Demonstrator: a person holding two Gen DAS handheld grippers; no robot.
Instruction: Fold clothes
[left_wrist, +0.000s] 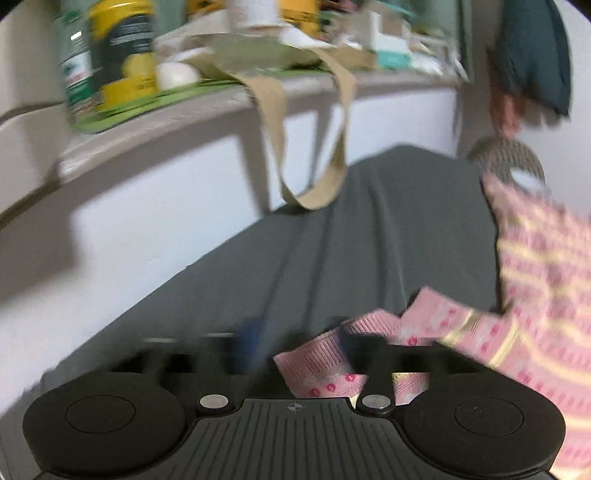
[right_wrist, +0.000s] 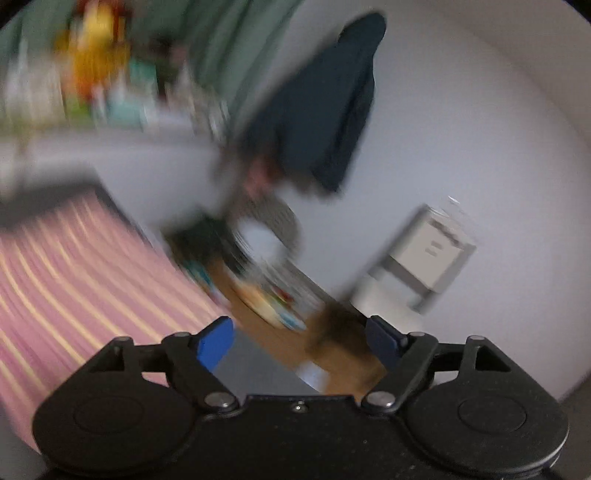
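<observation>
A pink garment (left_wrist: 543, 280) with yellow stripes and small pink dots hangs at the right of the left wrist view, lifted off a dark grey bedsheet (left_wrist: 354, 236). My left gripper (left_wrist: 306, 354) is blurred; a folded edge of the pink garment sits between its fingers, so it looks shut on the cloth. In the right wrist view the same striped pink garment (right_wrist: 74, 280) fills the lower left. My right gripper (right_wrist: 299, 339) is open and empty, its blue pads (right_wrist: 216, 341) wide apart, to the right of the garment.
A cluttered shelf (left_wrist: 207, 107) with tins and boxes runs along the white wall, and a tan strap (left_wrist: 314, 184) hangs from it over the bed. A dark teal garment (right_wrist: 332, 107) hangs on the wall. A brown surface (right_wrist: 280, 336) with blurred items and a white stand (right_wrist: 424, 258) lie ahead.
</observation>
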